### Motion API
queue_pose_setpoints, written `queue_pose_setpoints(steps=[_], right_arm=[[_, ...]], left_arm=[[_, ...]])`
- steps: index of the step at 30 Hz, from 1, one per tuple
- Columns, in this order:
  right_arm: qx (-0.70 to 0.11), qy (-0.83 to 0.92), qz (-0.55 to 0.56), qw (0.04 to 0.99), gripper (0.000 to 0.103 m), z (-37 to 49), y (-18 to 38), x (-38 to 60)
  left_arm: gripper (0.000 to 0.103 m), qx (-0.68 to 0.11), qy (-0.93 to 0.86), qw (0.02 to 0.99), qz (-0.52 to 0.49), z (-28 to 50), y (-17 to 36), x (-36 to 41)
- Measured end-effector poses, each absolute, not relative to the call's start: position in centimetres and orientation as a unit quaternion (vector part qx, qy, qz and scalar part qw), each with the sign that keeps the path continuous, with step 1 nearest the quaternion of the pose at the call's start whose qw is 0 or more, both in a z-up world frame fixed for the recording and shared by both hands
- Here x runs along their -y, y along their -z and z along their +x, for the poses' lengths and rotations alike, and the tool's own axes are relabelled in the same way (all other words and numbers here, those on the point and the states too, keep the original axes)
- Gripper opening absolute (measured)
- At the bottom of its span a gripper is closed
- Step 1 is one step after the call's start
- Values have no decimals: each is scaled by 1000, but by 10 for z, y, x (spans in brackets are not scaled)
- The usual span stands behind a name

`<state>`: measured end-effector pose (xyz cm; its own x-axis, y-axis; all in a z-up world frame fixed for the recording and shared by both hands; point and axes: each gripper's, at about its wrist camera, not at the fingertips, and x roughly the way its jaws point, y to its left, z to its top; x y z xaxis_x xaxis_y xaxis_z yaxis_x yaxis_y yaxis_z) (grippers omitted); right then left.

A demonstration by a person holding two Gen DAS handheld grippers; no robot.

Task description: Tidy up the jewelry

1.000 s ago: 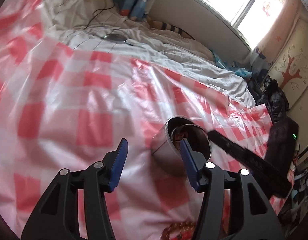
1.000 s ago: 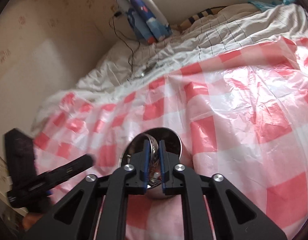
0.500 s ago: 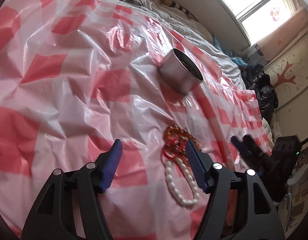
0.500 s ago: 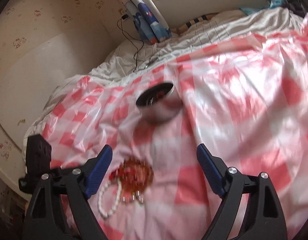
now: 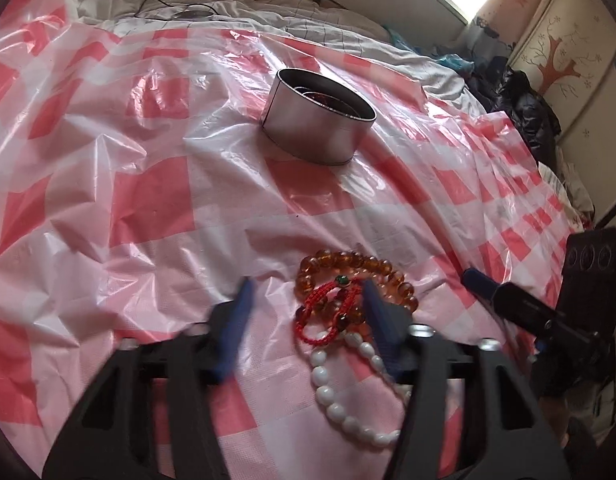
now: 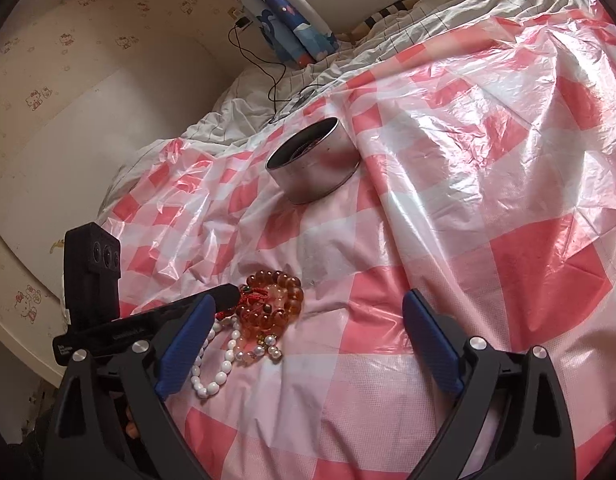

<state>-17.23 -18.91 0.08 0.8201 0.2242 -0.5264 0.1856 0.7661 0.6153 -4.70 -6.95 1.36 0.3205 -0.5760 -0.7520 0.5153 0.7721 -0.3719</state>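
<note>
Left wrist view close over the checked plastic sheet (image 5: pixel 147 200), tilted steeply down, bead bracelets (image 5: pixel 348 292) low centre, metal tin (image 5: pixel 314 128) upper centre, right wrist view shallower, same bracelets (image 6: pixel 267 304) lower left, same tin (image 6: pixel 316 168) above centre.

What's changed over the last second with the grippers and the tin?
Both grippers pulled back from the metal tin toward the bracelet pile. The right gripper left the tin, jaws opening wide. The left gripper's jaws are closing around the pile. The tin stayed put.
</note>
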Motion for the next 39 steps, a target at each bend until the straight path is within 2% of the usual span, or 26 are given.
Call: queue_pose_setpoints(steps=[1,4,11,16,19,20,21,22,23,24,32,34,36,39], right_arm=[[-301,-12,339,891,93,-172,-1,188],[-302,-14,337,892,94,-171,-1,187],[-306,-5,327,894,94,-172,-4,185],[-328,-18,267,906,94,-159,-16,163],[-343,-53,280,895,93,-144,-14,163],[-344,-62,295,889,89,-139,-13,166],[-345,-70,311,883,77,-134,-11,170],[-353,-76,329,873,72,-127,-9,175],[-361,-85,348,861,57,-119,-5,180],[-365,-95,364,852,48,-114,-2,182],[-433,-106,360,820,44,-90,11,171],[-435,-101,365,817,34,-90,13,172],[-435,-96,377,812,13,-90,19,174],[-415,-95,400,812,12,-96,23,178]], left_arm=[[17,-478,340,809,-41,-46,-13,66],[7,-467,347,811,-62,-48,-15,54],[7,-428,345,810,-203,-40,-23,5],[7,-457,319,793,-245,-29,10,-10],[7,-455,323,798,-229,-30,10,-5],[7,-456,323,799,-222,-30,10,-2],[7,-458,323,800,-217,-30,10,0],[7,-458,323,799,-218,-29,11,1],[7,-459,324,797,-222,-28,11,1],[7,-459,325,795,-226,-27,12,1],[7,-460,326,792,-233,-26,15,1],[7,-461,326,792,-233,-25,15,1],[7,-461,326,792,-234,-27,16,-3],[7,-461,326,791,-234,-26,16,-3]])
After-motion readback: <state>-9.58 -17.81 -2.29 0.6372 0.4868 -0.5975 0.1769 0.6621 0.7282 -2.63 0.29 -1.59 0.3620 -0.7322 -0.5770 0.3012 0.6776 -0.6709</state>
